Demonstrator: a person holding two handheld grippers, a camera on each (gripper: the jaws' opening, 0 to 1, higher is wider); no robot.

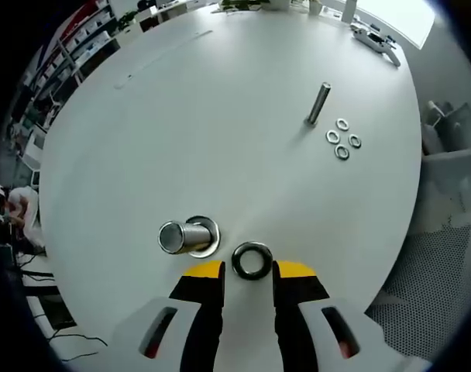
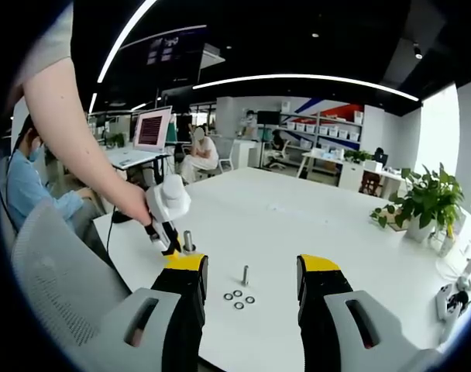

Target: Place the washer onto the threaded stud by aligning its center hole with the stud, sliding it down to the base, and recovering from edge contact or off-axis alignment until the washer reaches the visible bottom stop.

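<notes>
Left claw grasps washer by rim at fingertips, hole free for threading; stud just left of tips, off-axis. Right claw released, well back. Spare washers far ahead.

A dark metal washer sits between the left gripper fingertips, just beside the upright silver stud

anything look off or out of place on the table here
Nothing stands out. The left gripper holds a washer beside the upright stud, not yet over it. A second stud stands by four spare washers in a tidy cluster. No spill or damage shows.
</notes>
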